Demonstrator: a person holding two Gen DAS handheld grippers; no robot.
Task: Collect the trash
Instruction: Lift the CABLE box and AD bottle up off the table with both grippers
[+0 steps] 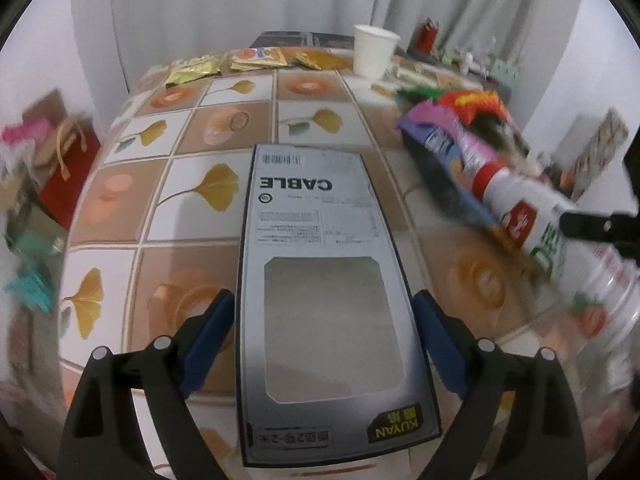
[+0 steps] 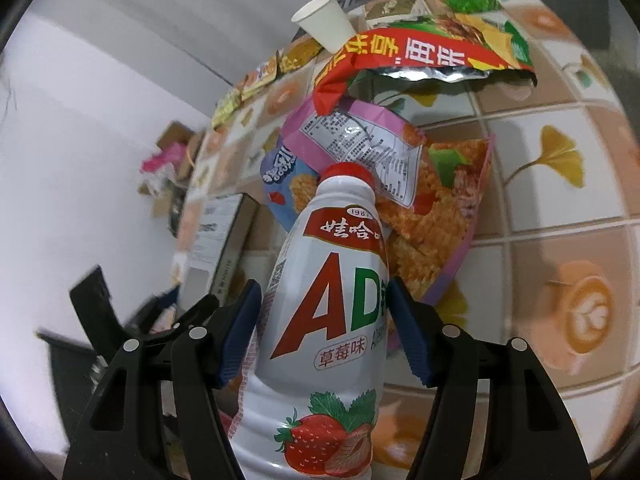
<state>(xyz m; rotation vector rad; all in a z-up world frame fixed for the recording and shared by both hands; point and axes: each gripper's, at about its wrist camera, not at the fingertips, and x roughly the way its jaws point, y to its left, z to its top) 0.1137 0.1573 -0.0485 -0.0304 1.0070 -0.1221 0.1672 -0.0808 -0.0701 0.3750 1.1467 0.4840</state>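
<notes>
My left gripper [image 1: 324, 312] is shut on a grey cable box [image 1: 320, 248] with a clear window, lifted over the patterned table [image 1: 192, 184]. My right gripper [image 2: 324, 300] is shut on a white strawberry drink bottle [image 2: 328, 304] with a red cap; the same bottle [image 1: 556, 240] shows blurred at the right of the left wrist view. Beyond the bottle lie an orange and pink snack bag [image 2: 436, 208] and a red foil snack bag [image 2: 420, 56]. The cable box [image 2: 216, 236] appears at the left of the right wrist view.
A white paper cup [image 1: 374, 50] stands near the table's far edge; the cup [image 2: 326, 22] also shows in the right wrist view. Gold sachets [image 1: 244, 60] lie along the far edge. A red bag [image 1: 64, 168] and clutter sit on the floor at the left.
</notes>
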